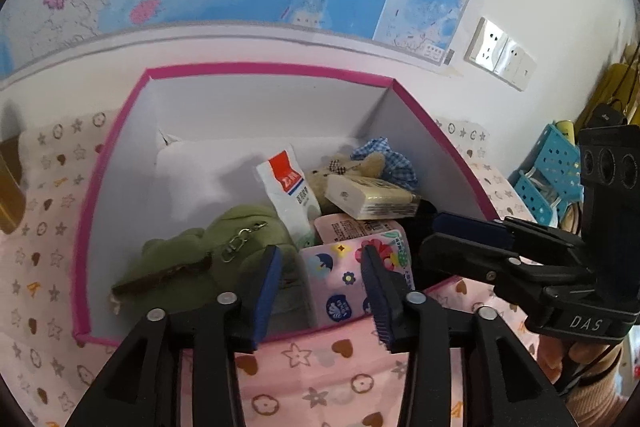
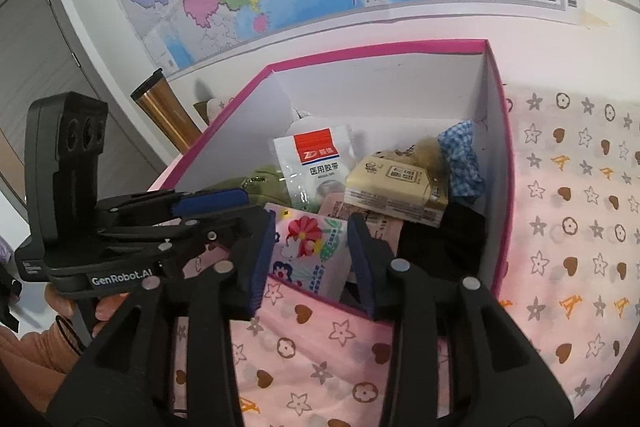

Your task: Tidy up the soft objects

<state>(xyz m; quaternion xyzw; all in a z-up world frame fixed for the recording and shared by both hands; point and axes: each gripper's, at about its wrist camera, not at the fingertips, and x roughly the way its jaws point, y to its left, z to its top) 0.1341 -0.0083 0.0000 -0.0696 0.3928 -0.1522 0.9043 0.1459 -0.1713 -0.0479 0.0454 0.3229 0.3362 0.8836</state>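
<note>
One pink-rimmed cardboard box (image 1: 120, 163) holds one plush green toy (image 1: 188, 259) and three soft tissue packs. Left gripper (image 1: 320, 291) and right gripper (image 2: 312, 259) both hang spread, empty.

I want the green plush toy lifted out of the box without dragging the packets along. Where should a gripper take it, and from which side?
Probably the plush toy's rounded back, near its metal clasp, coming from above with the left gripper, whose jaws stand open at the near wall of the pink box. That bulge is topmost and uncovered; the floral tissue pack crowds its right side.
</note>
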